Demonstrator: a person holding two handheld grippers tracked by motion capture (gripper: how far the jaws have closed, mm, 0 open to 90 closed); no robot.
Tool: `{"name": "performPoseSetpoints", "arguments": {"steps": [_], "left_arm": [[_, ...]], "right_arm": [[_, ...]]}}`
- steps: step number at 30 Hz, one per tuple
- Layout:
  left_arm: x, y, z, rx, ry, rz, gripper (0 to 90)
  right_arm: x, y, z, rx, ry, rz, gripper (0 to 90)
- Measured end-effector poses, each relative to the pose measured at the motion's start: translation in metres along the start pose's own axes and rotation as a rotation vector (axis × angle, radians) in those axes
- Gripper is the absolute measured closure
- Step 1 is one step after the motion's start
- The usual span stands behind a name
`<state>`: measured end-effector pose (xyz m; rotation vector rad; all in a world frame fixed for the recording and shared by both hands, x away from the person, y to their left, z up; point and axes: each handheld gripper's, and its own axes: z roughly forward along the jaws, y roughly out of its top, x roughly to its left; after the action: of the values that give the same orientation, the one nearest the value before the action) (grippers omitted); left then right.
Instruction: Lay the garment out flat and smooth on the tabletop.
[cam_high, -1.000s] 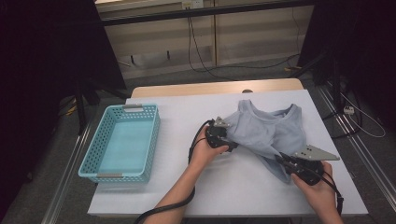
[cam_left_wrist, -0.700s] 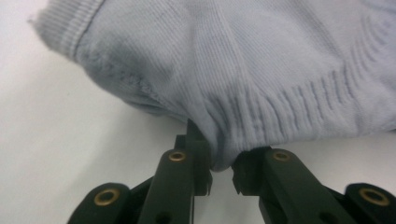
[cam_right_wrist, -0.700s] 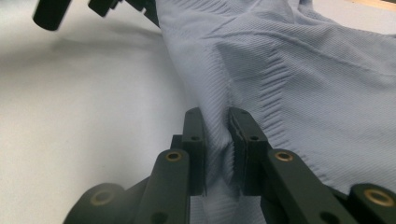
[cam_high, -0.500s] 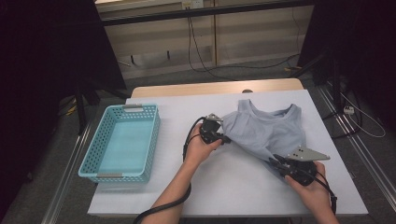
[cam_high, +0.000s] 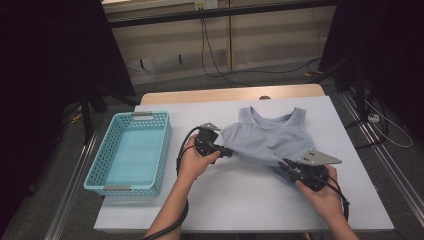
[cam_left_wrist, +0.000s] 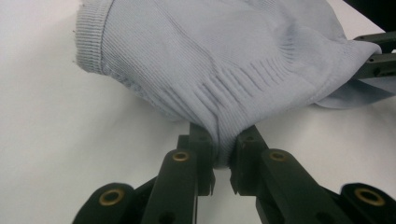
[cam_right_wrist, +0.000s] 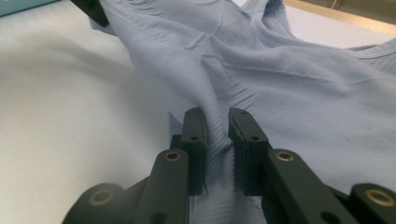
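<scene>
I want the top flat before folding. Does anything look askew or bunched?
Yes. The tank top's lower half is bunched and lifted where the left tool and right tool pinch it; its neckline end lies flat.

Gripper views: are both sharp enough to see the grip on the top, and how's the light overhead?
Left gripper view: rib knit of the top crisp, left gripper clamped on a fold. Right gripper view: softer, right gripper pinching fabric. High view: table evenly lit, no glare; surroundings dark.
</scene>
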<state>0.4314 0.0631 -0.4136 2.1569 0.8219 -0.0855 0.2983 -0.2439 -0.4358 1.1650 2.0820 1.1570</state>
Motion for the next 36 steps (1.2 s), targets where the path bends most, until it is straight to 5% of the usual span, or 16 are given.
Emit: {"name": "performPoseSetpoints", "arguments": {"steps": [3, 8, 20, 30, 36], "left_arm": [[0.001, -0.005, -0.011, 0.01, 0.01, -0.018, 81.6], [-0.001, -0.009, -0.023, 0.013, 0.019, -0.021, 81.5], [0.007, -0.018, -0.016, -0.022, 0.036, -0.028, 76.3], [0.012, -0.025, -0.008, -0.014, 0.077, -0.018, 42.3], [0.012, -0.032, -0.01, -0.006, 0.094, -0.01, 33.5]], "right_arm": [[0.005, 0.005, 0.01, 0.013, -0.002, -0.037, 77.3], [0.006, 0.009, 0.02, 0.021, -0.004, -0.031, 77.4], [-0.003, 0.01, 0.03, 0.013, -0.009, 0.015, 78.6], [-0.014, 0.007, 0.034, 0.021, -0.01, 0.063, 78.5], [-0.015, 0.007, 0.038, 0.025, 0.0, 0.073, 78.5]]}}
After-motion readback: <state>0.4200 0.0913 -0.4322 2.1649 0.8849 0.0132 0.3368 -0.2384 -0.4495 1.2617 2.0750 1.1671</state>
